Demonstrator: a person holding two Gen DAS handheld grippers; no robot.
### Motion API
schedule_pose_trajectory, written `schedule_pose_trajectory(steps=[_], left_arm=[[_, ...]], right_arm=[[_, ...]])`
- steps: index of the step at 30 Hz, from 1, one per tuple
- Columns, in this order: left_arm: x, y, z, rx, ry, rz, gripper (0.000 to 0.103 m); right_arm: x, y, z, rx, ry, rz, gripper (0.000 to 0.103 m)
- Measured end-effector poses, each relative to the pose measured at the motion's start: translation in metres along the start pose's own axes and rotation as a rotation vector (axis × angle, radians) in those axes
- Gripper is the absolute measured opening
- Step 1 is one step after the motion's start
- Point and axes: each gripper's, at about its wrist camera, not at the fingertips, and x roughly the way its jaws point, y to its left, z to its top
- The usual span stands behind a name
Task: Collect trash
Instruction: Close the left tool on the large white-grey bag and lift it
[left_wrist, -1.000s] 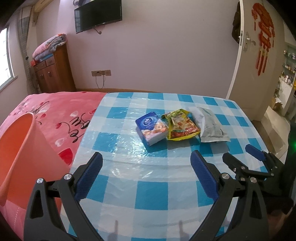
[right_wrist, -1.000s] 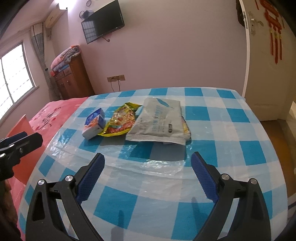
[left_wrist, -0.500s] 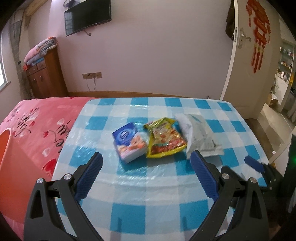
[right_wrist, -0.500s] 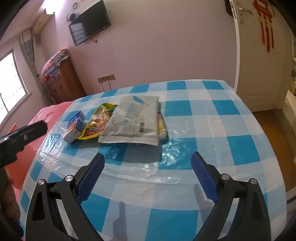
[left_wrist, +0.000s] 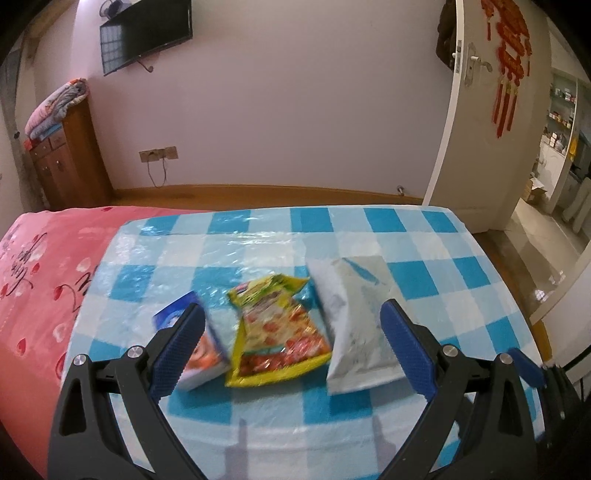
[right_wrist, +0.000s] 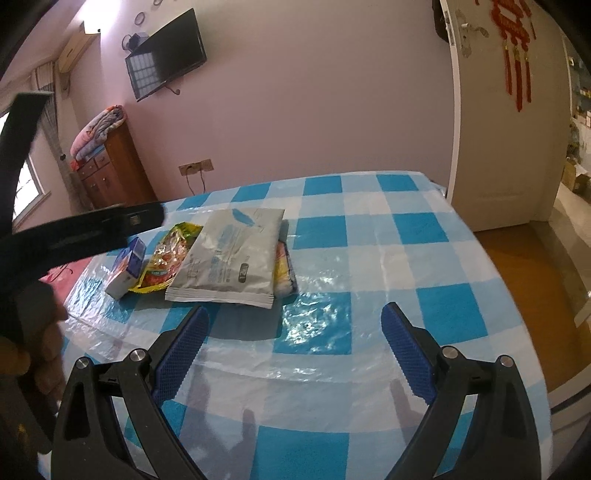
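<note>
Three pieces of trash lie in a row on the blue-checked tablecloth (left_wrist: 424, 236): a blue tissue pack (left_wrist: 210, 350), a yellow-red snack wrapper (left_wrist: 277, 328) and a grey-white pouch (left_wrist: 354, 314). My left gripper (left_wrist: 291, 347) is open and empty, low over the table, its fingers framing the wrapper. My right gripper (right_wrist: 293, 349) is open and empty, just short of the grey pouch (right_wrist: 229, 258). The wrapper (right_wrist: 166, 254) and tissue pack (right_wrist: 127, 269) lie left of it. Another wrapper peeks from under the pouch.
A pink bedspread (left_wrist: 40, 266) lies left of the table. A wooden cabinet (left_wrist: 66, 162) with folded blankets stands at the far left wall. An open door (left_wrist: 491, 110) is at the right. The left gripper's body (right_wrist: 66, 236) crosses the right wrist view.
Both grippers have moved forward and lower toward the trash. The orange bin at the left has left the left wrist view. Both stay open.
</note>
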Motion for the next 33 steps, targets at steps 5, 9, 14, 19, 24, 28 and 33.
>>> schedule_pose_trajectory(steps=[5, 9, 14, 19, 24, 28, 33], left_arm=[[0.024, -0.009, 0.008, -0.005, 0.037, -0.003, 0.096], [0.038, -0.016, 0.013, -0.011, 0.060, -0.014, 0.096], [0.051, -0.025, 0.015, -0.016, 0.084, -0.036, 0.096], [0.060, -0.038, 0.013, 0.019, 0.103, -0.062, 0.096], [0.070, -0.047, 0.007, 0.051, 0.133, -0.072, 0.096], [0.074, -0.054, 0.003, 0.086, 0.142, -0.080, 0.096], [0.079, -0.063, -0.005, 0.118, 0.174, -0.101, 0.087]], right_arm=[[-0.001, -0.006, 0.001, 0.003, -0.005, -0.014, 0.093], [-0.002, -0.011, 0.002, 0.006, -0.009, -0.030, 0.093], [-0.001, -0.016, 0.003, 0.018, -0.006, -0.036, 0.093], [-0.002, -0.018, 0.004, 0.014, -0.010, -0.043, 0.093], [-0.001, -0.021, 0.003, 0.017, -0.008, -0.045, 0.093], [0.000, -0.021, 0.003, 0.013, -0.006, -0.047, 0.093], [0.001, -0.022, 0.004, 0.014, -0.004, -0.046, 0.093]])
